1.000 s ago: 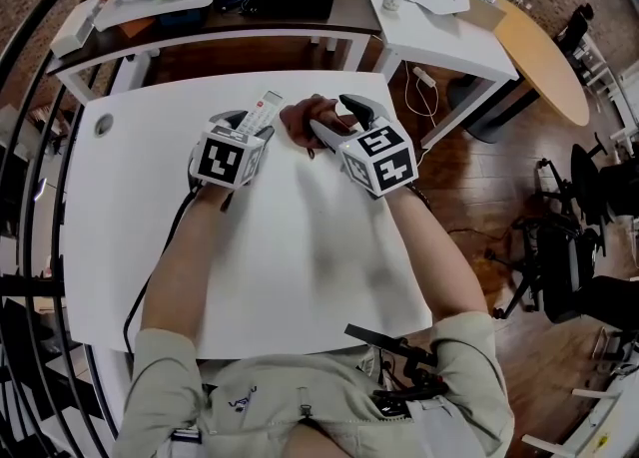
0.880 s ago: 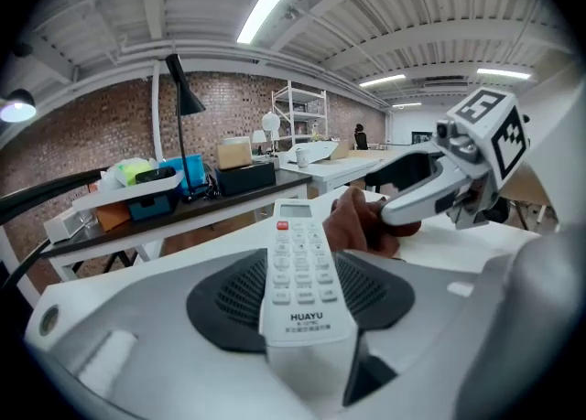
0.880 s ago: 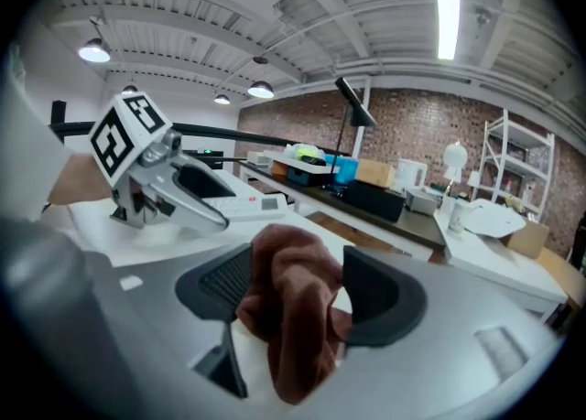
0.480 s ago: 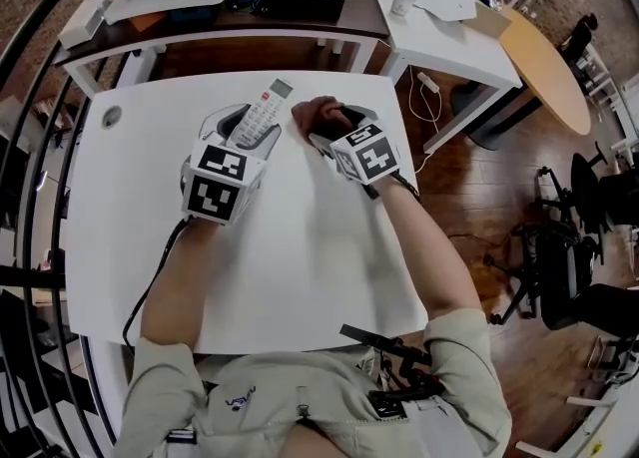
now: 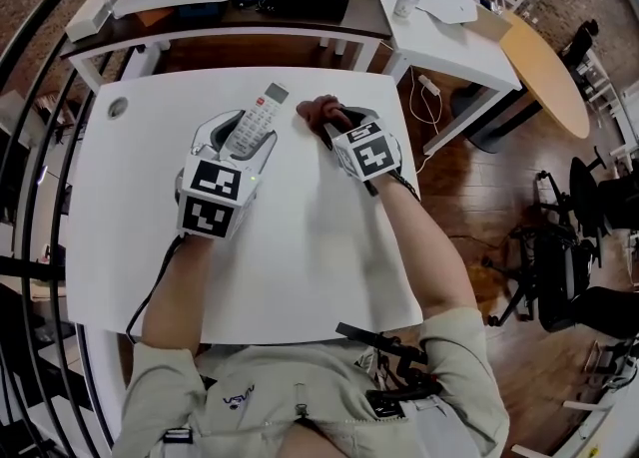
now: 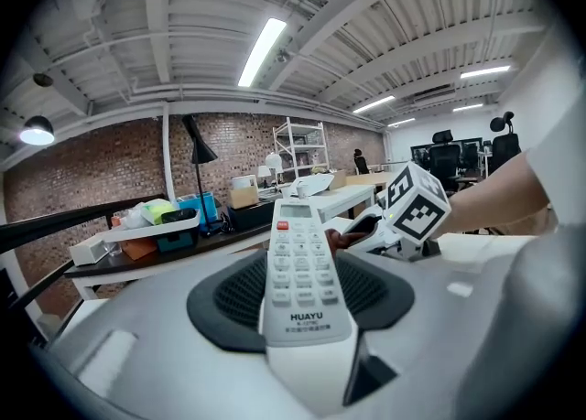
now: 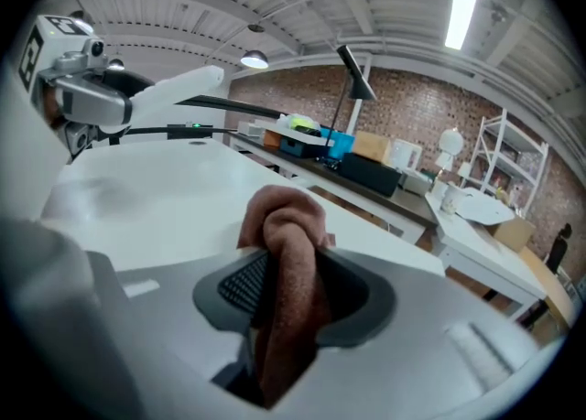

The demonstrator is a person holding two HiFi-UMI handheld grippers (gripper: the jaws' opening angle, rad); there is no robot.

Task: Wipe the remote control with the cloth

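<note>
A white remote control [image 5: 256, 121] with grey buttons sticks out forward from my left gripper [image 5: 244, 137], which is shut on its lower end and holds it above the white table [image 5: 300, 266]. In the left gripper view the remote [image 6: 301, 267] lies face up between the jaws of that gripper [image 6: 307, 304]. A bunched brown cloth [image 5: 319, 109] rests on the table just right of the remote. My right gripper [image 5: 333, 124] has just been closing and its jaws pinch the cloth. The right gripper view shows the cloth [image 7: 287, 267] squeezed in that gripper [image 7: 291, 304].
A dark table [image 5: 300, 15] behind holds a tray, boxes and a black device. A white side table [image 5: 449, 37] with papers and a cup stands at back right, beside a round wooden table [image 5: 544, 57]. A black railing [image 5: 40, 57] curves along the left.
The left gripper has lifted the remote up off the table. The right gripper has sunk onto the cloth and its jaws, wide open before, have closed on it.
</note>
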